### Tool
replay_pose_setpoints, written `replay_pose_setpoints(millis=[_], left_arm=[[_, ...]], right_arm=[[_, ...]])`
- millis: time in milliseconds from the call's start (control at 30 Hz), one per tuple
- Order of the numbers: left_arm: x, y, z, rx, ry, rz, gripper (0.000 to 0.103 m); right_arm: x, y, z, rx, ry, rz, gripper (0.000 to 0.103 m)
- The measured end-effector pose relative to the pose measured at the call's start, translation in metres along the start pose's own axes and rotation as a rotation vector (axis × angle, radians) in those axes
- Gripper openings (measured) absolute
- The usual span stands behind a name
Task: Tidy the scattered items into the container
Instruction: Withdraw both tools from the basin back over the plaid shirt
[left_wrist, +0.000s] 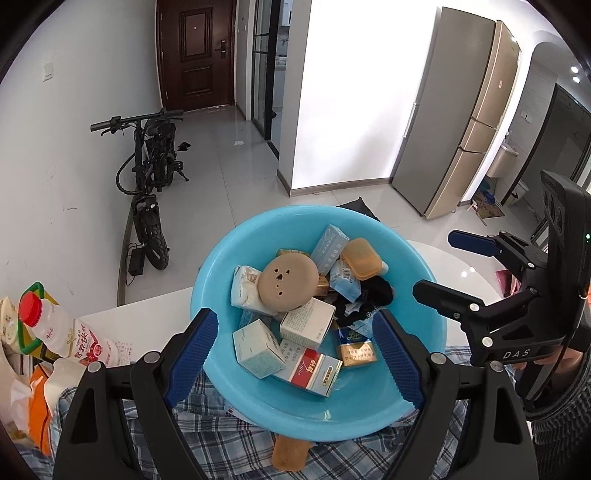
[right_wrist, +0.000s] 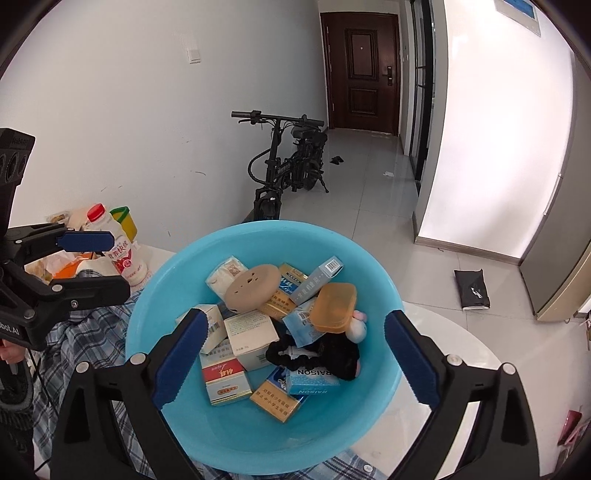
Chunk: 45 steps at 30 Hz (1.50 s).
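both grippers hung wide open, left gripper (left_wrist: 295, 347) and right gripper (right_wrist: 295, 350) filling each frame's bottom, gripping nothing.

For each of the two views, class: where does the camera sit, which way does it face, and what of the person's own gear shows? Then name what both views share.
Left wrist: sits on the left tongs, looking forward and down into the blue basin; its own open fingers frame the boxes, and the right tongs show at right.
Right wrist: sits on the right tongs, facing down into the basin; own open fingers show, left tongs at left.
Shared: basin, round tan disc, bottle, bike, door.
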<state>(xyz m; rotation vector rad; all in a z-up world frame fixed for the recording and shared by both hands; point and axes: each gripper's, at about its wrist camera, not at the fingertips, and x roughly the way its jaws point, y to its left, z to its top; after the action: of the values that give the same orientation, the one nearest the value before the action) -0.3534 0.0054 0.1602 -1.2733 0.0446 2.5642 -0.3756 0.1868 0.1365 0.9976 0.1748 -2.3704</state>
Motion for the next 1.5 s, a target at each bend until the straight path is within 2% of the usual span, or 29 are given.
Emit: replay_pose_setpoints(millis=[300,633,1000,1200,1500], left_arm=[[-0.031,-0.013,-0.040,0.051,-0.011,-0.023,0.088],[-0.049,-0.019,-0.092,0.108,0.005,-0.010,0.088],[-0.044,-0.012,-0.143,0.104,0.051,0.003,0.088],[-0.046,-0.010,-0.167,0.121,0.019,0.095,0.088],[-0.032,-0.025,-0.191,0.185,0.040,0.075,0.088]], right_arm=[[-0.026,0.020,-0.021,-0.051,-0.009,0.036,0.096],[-0.052,0.049,-0.046,-0.121,-0.021,0.081,0.096],[-0.062,0.070,-0.087,-0.139,-0.015,0.120,0.096],[-0.058,0.076,-0.110,-0.161,0.003,0.096,0.096],[-0.057,0.086,-0.143,-0.154,0.009,0.102,0.096]])
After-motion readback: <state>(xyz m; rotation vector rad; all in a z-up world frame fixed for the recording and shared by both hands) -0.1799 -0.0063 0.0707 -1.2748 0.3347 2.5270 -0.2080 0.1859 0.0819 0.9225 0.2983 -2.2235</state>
